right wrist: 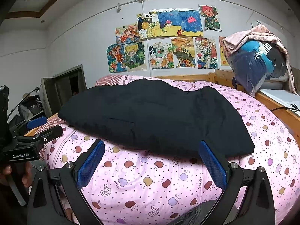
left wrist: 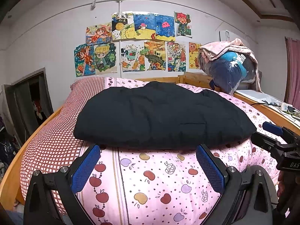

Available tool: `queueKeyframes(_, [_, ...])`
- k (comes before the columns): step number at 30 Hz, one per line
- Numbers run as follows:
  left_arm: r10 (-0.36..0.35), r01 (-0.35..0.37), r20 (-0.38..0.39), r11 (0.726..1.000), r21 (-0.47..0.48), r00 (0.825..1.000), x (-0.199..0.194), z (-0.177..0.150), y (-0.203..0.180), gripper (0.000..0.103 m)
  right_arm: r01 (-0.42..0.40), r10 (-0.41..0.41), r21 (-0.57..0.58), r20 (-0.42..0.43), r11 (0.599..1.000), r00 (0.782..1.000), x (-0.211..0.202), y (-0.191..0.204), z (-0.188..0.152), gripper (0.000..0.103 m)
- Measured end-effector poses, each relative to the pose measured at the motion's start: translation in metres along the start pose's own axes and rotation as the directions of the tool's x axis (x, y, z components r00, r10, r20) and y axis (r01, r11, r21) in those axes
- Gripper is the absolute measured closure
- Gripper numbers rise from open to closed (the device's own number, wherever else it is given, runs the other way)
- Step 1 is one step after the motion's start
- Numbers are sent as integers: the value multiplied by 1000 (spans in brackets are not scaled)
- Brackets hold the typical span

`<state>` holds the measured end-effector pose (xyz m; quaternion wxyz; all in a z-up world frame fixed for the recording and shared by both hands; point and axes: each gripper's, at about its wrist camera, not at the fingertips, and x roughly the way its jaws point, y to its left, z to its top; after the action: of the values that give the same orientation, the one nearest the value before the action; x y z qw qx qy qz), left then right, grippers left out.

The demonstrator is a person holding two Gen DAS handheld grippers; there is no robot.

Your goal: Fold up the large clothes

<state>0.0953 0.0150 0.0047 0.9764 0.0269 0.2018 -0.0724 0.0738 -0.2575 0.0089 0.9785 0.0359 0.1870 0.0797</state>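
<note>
— Where does the fold stand?

— The bed (left wrist: 168, 178) with its apple-print quilt (right wrist: 150, 183) carries the black padded jacket (left wrist: 161, 116), lying as a compact bundle across the middle — folded already, by my judgement, or nearly.

— And your claws?

— My left claw (left wrist: 148, 166) and right claw (right wrist: 151, 163) both gape wide, empty, just short of the near hem. Next, I'd say, either one more fold from that edge — or simply back away.

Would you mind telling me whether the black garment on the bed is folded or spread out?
Folded: the black garment lies as a compact, thick bundle without spread sleeves.
</note>
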Motion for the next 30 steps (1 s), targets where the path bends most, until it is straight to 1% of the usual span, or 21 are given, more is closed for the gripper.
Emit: queueKeyframes(30, [1, -1, 2, 1000, 5, 1000, 0, -1, 1, 0, 3, -3, 14, -3, 1000, 1000, 3, -2, 0, 4])
